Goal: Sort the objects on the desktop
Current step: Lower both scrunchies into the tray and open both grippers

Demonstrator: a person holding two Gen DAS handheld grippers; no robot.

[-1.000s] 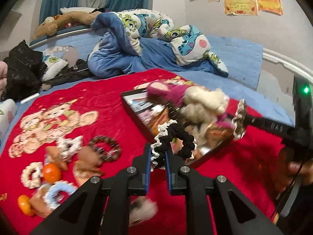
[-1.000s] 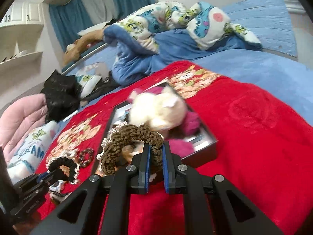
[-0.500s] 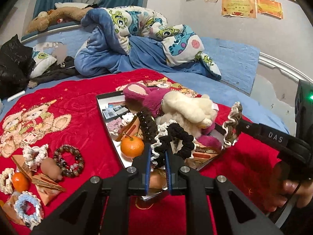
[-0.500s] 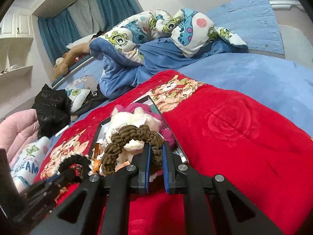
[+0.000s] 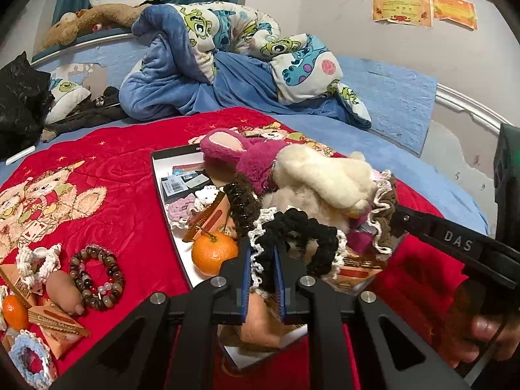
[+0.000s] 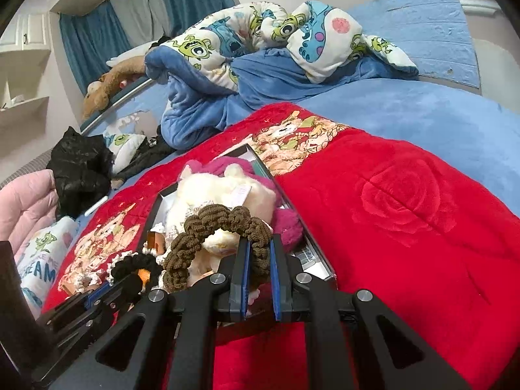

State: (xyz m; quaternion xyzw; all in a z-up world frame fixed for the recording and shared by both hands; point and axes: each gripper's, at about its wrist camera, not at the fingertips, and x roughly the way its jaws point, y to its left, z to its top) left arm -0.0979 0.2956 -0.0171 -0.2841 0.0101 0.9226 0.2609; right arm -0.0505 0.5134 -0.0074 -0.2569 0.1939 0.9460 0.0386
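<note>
A black hair tie with white lace trim point(image 5: 294, 237) is pinched between the pads of the left claw point(image 5: 262, 260), and a brown knitted hair tie point(image 6: 221, 230) is pinched in the same way by the right claw point(image 6: 258, 260). Each tie is gripped at one side of its ring, so that the rest of the loop stands free above the fingers and can be dropped cleanly.

Both ties are held over a shallow tray point(image 5: 172, 224) that lies on the red blanket point(image 6: 406, 211) of the bed. The tray is already crowded: a pink plush toy point(image 5: 240, 152), a cream plush toy point(image 5: 321, 175), an orange point(image 5: 213, 252), another dark hair tie point(image 5: 242, 200) and some small packets are piled in it. It is judged to be the collecting place for the sorting, which would explain why both claws are brought together above it.

Left of the tray, on the blanket, a bead bracelet point(image 5: 97, 273), a second orange point(image 5: 13, 307), a pale blue crocheted ring point(image 5: 29, 356) and a few wrapped snacks are seen, apparently not yet sorted.

The tray's near end seems the likeliest spot for release; because of the heaped toys, a tie let go too high might roll off onto the blanket.
</note>
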